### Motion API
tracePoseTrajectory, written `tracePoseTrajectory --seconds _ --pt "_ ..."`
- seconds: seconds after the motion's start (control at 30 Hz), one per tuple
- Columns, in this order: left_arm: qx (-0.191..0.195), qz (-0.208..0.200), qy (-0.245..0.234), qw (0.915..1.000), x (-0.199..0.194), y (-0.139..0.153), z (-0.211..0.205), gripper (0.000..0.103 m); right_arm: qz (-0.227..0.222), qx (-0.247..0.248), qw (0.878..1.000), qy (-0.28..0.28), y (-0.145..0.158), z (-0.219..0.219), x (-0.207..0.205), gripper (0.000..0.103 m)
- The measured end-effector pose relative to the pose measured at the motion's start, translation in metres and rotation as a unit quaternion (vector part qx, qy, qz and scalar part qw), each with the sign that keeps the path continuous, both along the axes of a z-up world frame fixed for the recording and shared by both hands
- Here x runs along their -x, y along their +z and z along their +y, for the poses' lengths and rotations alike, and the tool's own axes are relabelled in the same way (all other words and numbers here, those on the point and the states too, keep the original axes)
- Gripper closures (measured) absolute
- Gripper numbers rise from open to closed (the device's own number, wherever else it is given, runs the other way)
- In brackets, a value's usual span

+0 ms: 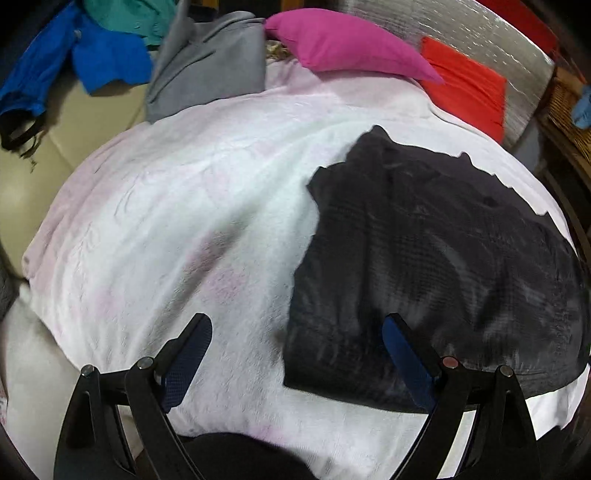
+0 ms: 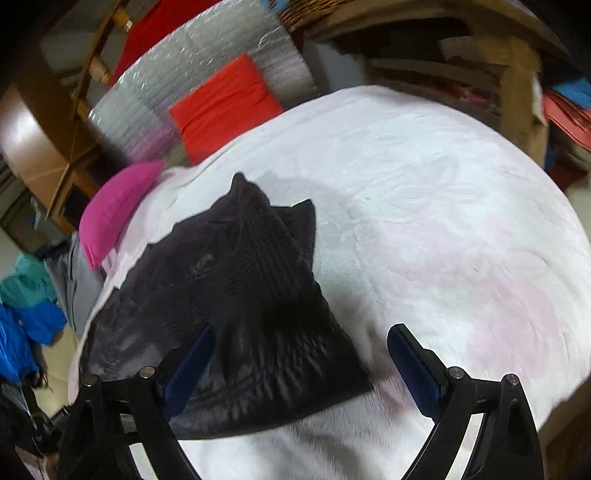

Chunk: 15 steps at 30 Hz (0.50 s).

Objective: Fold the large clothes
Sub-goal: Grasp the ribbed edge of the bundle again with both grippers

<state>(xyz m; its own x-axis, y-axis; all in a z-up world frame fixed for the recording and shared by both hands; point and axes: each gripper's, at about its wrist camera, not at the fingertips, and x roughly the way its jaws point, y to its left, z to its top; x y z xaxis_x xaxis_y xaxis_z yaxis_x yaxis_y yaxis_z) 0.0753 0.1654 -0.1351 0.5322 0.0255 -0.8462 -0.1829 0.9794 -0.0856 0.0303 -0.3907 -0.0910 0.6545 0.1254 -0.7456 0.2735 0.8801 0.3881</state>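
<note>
1. Dark garment (image 1: 424,258), seen from the left wrist camera, lies folded into a rough block on the right half of a white blanket (image 1: 184,221); its right edge runs out of frame, so its full outline cannot be made out, and motion blur smears its weave.
2. In the same view the left gripper (image 1: 295,332) stands wide open and holds nothing; its right finger overlaps the garment's near left part, but whether it touches the cloth cannot be told, and its left finger is over bare blanket.
3. Beyond the blanket lie a magenta pillow (image 1: 343,44), a grey cloth (image 1: 210,66), a blue garment (image 1: 92,55) cut by the frame's left rim, a teal cloth (image 1: 136,14) mostly cut off at the top, and an orange cloth (image 1: 465,88) on a silvery quilted sheet (image 1: 480,33).
4. From the right wrict camera the dark garment (image 2: 229,314) sits at the blanket's (image 2: 443,221) left side, its near corner partly hidden behind the gripper's left finger.
5. The right gripper (image 2: 301,334) is also spread wide and empty, its right finger over bare blanket; the whole view is blurred.
6. The magenta pillow (image 2: 114,206) and orange cloth (image 2: 221,107) lie past the garment; wooden furniture (image 2: 517,74) at the upper right is too smeared to identify.
</note>
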Motion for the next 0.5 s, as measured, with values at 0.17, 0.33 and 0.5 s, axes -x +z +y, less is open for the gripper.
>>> tracePoseTrajectory --seconds 0.17,0.33,0.5 --pt "0.018 0.010 -0.008 0.9998 -0.007 -0.003 -0.001 0.079 0.018 0.031 0.997 0.067 -0.004 0.021 -0.015 0.082" --pt "0.016 0.017 0.017 0.9996 -0.009 -0.012 0.003 0.088 0.034 0.047 0.997 0.049 -0.018 0.024 -0.015 0.089" --pt "0.016 0.012 0.022 0.9996 -0.003 -0.010 0.010 0.087 0.033 0.063 0.996 0.049 -0.007 0.029 -0.010 0.081"
